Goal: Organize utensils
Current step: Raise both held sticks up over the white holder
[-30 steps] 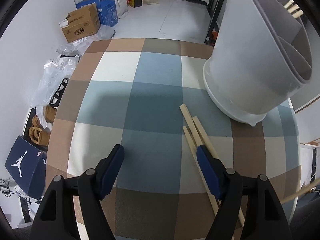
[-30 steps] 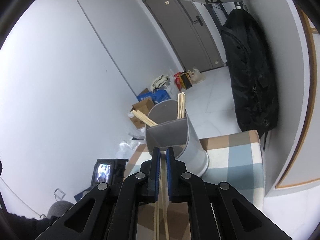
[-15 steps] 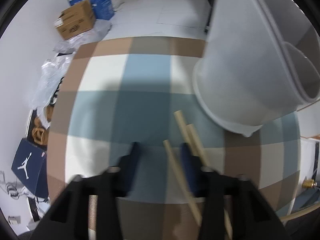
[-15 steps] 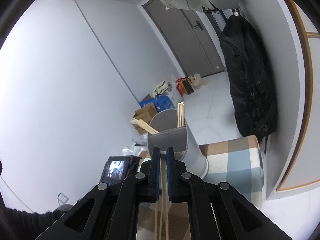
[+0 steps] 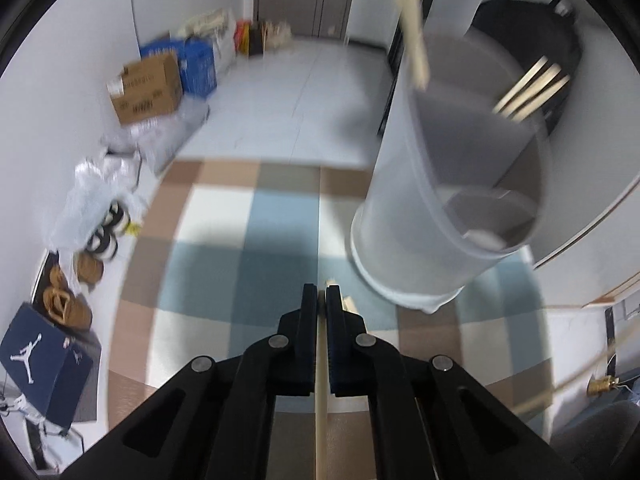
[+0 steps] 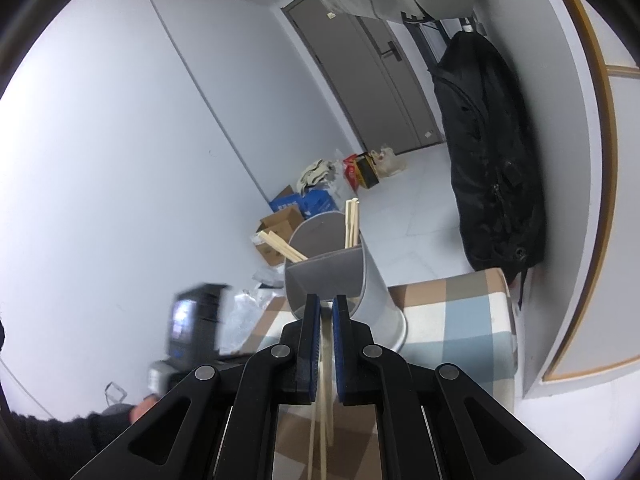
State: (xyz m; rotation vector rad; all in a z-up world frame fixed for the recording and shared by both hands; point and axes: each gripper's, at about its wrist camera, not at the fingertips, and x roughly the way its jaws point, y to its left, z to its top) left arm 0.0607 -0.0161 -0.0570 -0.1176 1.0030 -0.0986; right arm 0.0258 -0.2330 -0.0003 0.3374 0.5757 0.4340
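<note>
Chopstick (image 5: 321, 420), light, stiff, slippery wood, sits clamped near one end in the left tongs (image 5: 321, 300) above the bench (image 5: 224, 248), beside the holder (image 5: 452, 200); right tongs (image 6: 326, 312) pinch another chopstick.

white walls (image 6: 120, 120), pale tiled floor (image 5: 280, 92) — grey door (image 6: 372, 80), checked tablecloth (image 5: 224, 240).
</note>
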